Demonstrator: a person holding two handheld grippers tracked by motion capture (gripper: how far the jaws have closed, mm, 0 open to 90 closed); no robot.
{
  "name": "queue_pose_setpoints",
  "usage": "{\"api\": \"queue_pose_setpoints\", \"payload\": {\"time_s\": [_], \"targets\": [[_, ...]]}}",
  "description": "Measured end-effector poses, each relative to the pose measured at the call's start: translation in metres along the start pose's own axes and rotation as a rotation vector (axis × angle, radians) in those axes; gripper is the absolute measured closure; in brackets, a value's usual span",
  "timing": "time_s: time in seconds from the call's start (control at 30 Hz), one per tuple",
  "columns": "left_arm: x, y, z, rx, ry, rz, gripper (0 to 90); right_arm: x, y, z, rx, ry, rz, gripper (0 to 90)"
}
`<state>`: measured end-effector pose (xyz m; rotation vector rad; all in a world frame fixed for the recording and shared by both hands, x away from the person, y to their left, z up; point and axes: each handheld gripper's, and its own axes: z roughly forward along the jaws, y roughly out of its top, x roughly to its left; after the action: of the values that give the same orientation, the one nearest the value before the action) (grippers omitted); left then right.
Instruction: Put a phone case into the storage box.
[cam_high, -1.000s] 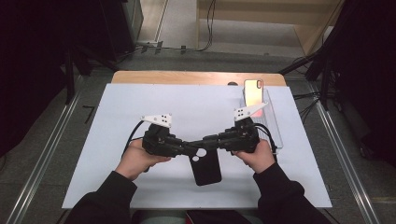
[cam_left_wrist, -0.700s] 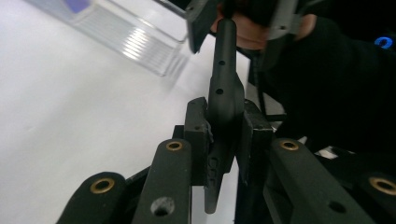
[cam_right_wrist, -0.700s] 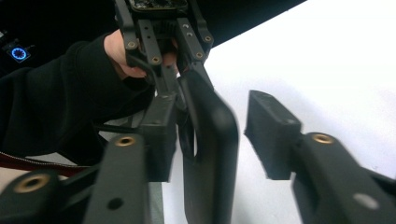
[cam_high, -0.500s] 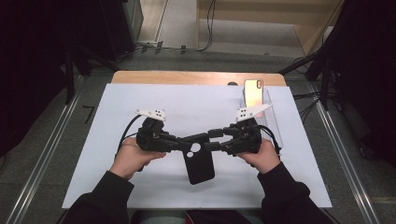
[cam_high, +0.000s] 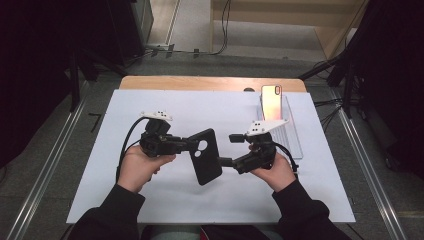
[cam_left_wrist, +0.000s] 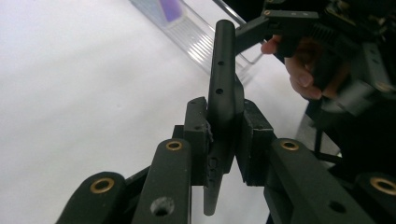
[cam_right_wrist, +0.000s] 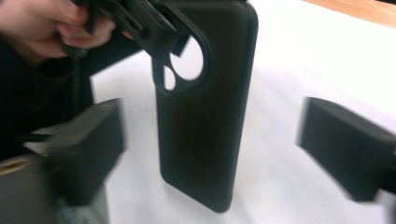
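Since a second ago the right gripper (cam_high: 226, 149) has let the black phone case (cam_high: 206, 156) go: its fingers (cam_right_wrist: 343, 151) have just been opening and now stand wide, the case between them but touching neither. The case has also swung from lying low between the hands to a slanted stance, held up off the white desk (cam_high: 200, 110).

Measured from the case, the desk's matte white sheet spreads below and all round it. A clear ribbed plastic stand (cam_high: 289, 131) sits well off beyond the right hand, with a phone (cam_high: 271, 100) propped on it, its face glossy and glaring orange-pink.

The case is a smooth matte rounded-corner slab with a large round and a small round camera cutout near one end. The right gripper view shows that broad back and the cutouts, through which the white desk shows. The left gripper view gives the case edge-on, thin, with small port holes along its rim.

The left gripper (cam_high: 187, 145) clamps the case near its cutout end, its fingers (cam_left_wrist: 196, 135) narrow, pads pressed on both faces.
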<state>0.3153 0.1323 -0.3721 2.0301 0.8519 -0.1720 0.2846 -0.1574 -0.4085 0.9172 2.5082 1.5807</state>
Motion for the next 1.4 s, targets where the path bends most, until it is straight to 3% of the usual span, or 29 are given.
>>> {"api": "queue_pose_setpoints", "payload": {"time_s": [0.37, 0.57, 0.63, 0.7, 1.1, 1.4], "targets": [[-0.003, 0.002, -0.001, -0.026, 0.083, -0.036, 76.8, 0.015, -0.002, 0.009, -0.009, -0.119, -0.006, 0.0], [-0.003, 0.002, 0.000, -0.045, 0.092, -0.079, 76.8, 0.020, -0.004, 0.012, -0.036, -0.167, 0.030, 0.0], [-0.004, 0.003, 0.001, -0.047, 0.103, -0.077, 76.8, 0.022, -0.005, 0.017, -0.023, -0.227, 0.054, 0.0], [-0.005, 0.003, 0.003, -0.043, 0.102, -0.081, 76.8, 0.024, -0.006, 0.021, -0.016, -0.255, 0.056, 0.0], [-0.010, 0.002, 0.010, -0.031, 0.132, -0.106, 76.8, 0.035, -0.004, 0.032, -0.046, -0.296, 0.089, 0.0], [-0.015, 0.000, 0.016, -0.028, 0.123, -0.113, 76.8, 0.039, -0.002, 0.042, -0.046, -0.325, 0.096, 0.0]]}}
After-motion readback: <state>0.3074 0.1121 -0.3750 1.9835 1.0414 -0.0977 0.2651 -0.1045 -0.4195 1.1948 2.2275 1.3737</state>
